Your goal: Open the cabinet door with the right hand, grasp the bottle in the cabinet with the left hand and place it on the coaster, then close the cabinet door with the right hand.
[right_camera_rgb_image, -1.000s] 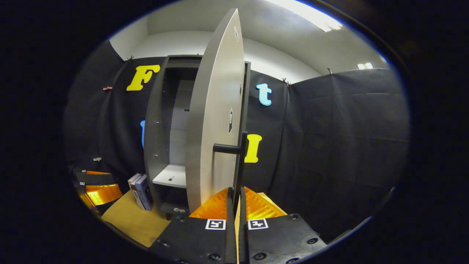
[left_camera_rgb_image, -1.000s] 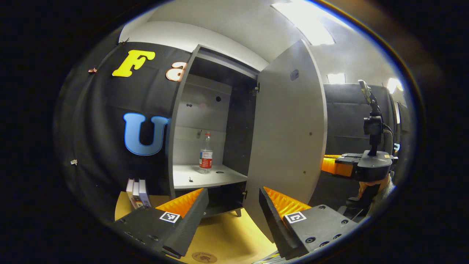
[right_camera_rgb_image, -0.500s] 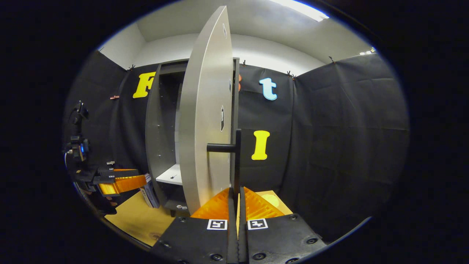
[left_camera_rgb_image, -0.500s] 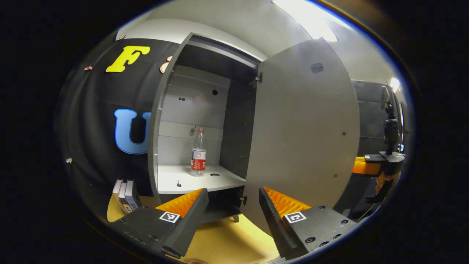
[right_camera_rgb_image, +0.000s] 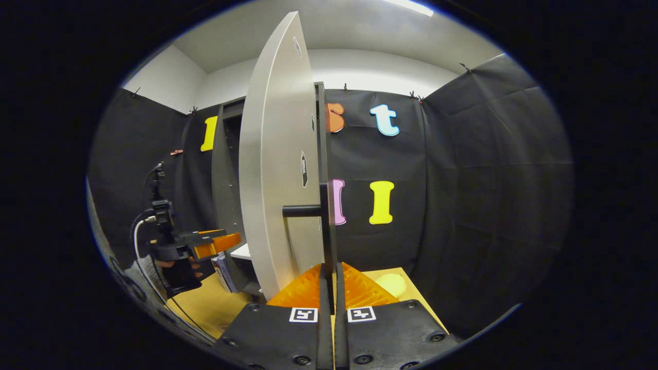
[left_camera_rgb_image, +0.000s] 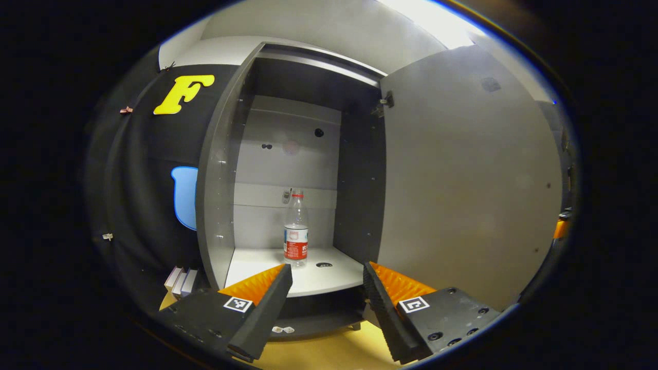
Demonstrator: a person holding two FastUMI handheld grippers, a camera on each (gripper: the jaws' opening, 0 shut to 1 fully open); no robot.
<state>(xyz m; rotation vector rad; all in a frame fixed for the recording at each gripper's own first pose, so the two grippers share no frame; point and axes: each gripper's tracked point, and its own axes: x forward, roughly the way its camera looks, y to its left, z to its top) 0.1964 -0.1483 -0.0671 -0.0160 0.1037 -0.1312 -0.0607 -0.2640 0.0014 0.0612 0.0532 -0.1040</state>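
Cabinet shelf [left_camera_rgb_image: 267, 270], bottle [left_camera_rgb_image: 296, 237] beyond spread left gripper [left_camera_rgb_image: 326, 288]

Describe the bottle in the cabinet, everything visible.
The bottle is a clear plastic one with a red cap and a red and white label band around its lower body; whether it holds liquid cannot be told. It stands upright on the pale shelf inside the open cabinet, toward the back, near a small dark hole in the shelf. Only the shelf touches it. The left tongs are open in front of it, short of the bottle.
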